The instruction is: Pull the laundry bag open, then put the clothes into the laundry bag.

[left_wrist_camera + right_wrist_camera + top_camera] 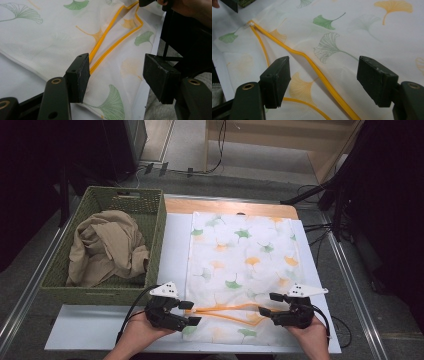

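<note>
A white cloth printed with green and orange ginkgo leaves lies flat on the table, its orange-piped edge folded across the near end. My left gripper hovers at the cloth's near left corner, jaws open over the piping with nothing between them. My right gripper is at the near right, open as well; the orange piping runs between its jaws without being pinched. In the left gripper view, the other hand shows at the top right.
A green woven basket holding a crumpled beige cloth stands at the left of the table. A white sheet covers the tabletop under the cloth. Cables and dark stands lie on the floor beyond and to the right.
</note>
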Available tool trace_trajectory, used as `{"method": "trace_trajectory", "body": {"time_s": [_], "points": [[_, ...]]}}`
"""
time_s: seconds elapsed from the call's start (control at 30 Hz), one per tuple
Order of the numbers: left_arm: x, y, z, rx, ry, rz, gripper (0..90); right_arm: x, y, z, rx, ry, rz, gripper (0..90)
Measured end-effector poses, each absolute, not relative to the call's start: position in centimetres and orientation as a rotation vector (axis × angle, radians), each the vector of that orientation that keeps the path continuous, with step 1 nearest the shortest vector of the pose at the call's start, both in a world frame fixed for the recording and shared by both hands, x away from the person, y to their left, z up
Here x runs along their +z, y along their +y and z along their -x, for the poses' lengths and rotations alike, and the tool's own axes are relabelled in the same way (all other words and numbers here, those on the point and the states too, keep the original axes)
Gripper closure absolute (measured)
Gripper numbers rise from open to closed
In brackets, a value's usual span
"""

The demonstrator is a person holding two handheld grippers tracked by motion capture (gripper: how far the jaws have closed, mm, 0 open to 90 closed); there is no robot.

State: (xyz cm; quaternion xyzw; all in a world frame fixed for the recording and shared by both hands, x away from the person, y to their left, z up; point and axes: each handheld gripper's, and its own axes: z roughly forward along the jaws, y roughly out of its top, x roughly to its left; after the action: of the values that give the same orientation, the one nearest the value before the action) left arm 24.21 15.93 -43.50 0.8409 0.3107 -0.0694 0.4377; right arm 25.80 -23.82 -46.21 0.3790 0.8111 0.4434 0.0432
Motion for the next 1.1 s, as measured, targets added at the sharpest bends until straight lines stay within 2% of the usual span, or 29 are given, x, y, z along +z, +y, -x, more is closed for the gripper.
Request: {"method": "trace_trajectory", "body": {"time_s": [0.87,1.1], "points": [[-43.5,16.7,-23.1,-0.152,0.796,-2.084,39.3,-47.5,-21.1,-27.6,1.262,2.604,-1.025,29.7],[-43.6,16.6,-23.2,-0.154,0.797,-2.092,39.5,-48.0,-20.7,-28.1,1.211,2.608,-1.014,34.7]]}}
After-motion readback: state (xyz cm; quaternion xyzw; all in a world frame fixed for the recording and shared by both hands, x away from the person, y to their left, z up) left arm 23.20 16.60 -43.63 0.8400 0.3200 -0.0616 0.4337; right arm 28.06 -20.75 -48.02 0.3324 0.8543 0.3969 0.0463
